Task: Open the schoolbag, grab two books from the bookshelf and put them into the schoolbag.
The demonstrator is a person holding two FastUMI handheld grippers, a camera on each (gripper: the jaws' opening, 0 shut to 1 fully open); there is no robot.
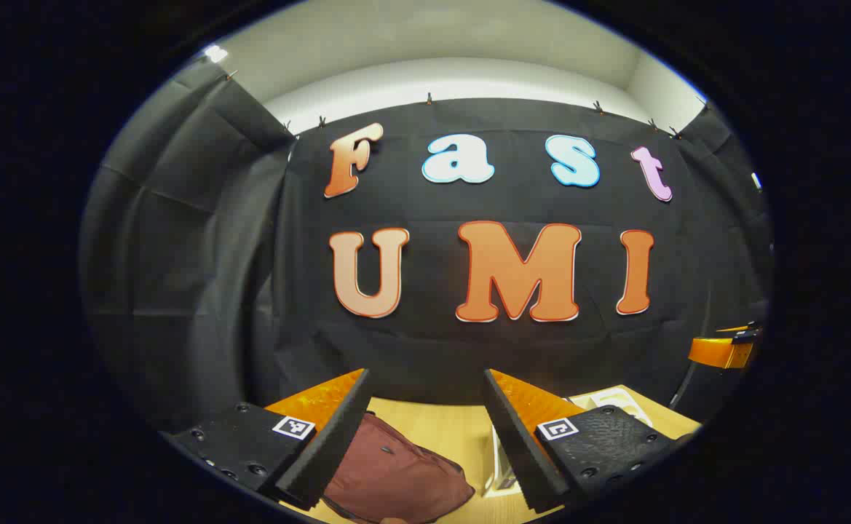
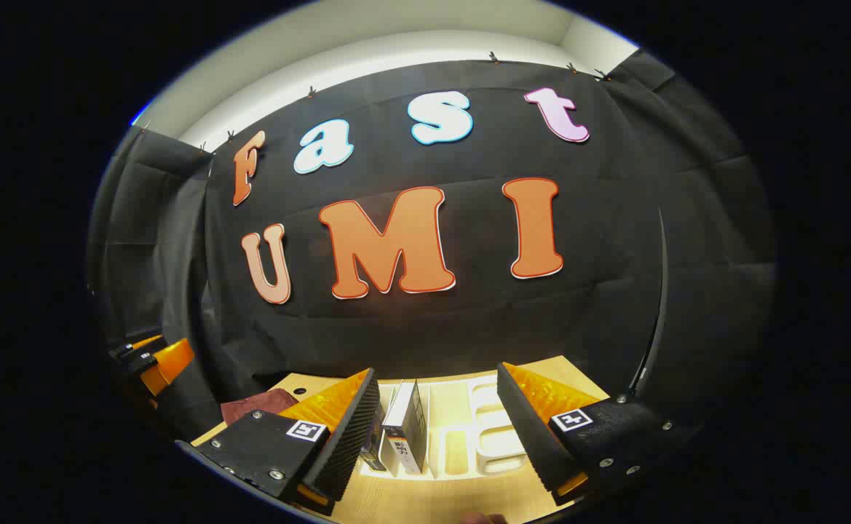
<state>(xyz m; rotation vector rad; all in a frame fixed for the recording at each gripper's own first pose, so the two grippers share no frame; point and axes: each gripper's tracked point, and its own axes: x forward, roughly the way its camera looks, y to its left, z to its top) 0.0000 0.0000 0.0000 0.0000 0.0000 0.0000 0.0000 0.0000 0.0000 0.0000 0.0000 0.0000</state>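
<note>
Both grippers are hanging above the wooden table (image 1: 440, 426), pointed mostly at the booth's black cloth wall, so the work surface is only showing low in each view.

Left gripper (image 1: 425, 429): jaws standing wide apart, nothing between them. The schoolbag (image 1: 396, 473), a dark maroon soft bag, is lying flat on the table just below and ahead of this gripper. It is looking closed from here (the zip line is too small to confirm). That placement is making sense: the bag is sitting on the side of the hand likely to open it.

Right gripper (image 2: 436, 429): jaws likewise spread wide, gripping nothing. Directly ahead between its fingers, the bookshelf (image 2: 491, 437), a pale open rack, is sitting on the table with books (image 2: 407, 429) standing upright at its left end, spines toward the camera. Upright spines are giving the fingers an edge to pinch.

In the right gripper view the schoolbag (image 2: 258, 404) is lying left of the shelf, well apart from it, leaving room to work each separately.

Judgement: the task is looking barely begun, bag not yet opened, books not yet in it. The next move probably belongs to the left gripper, dropping toward the bag's opening.
</note>
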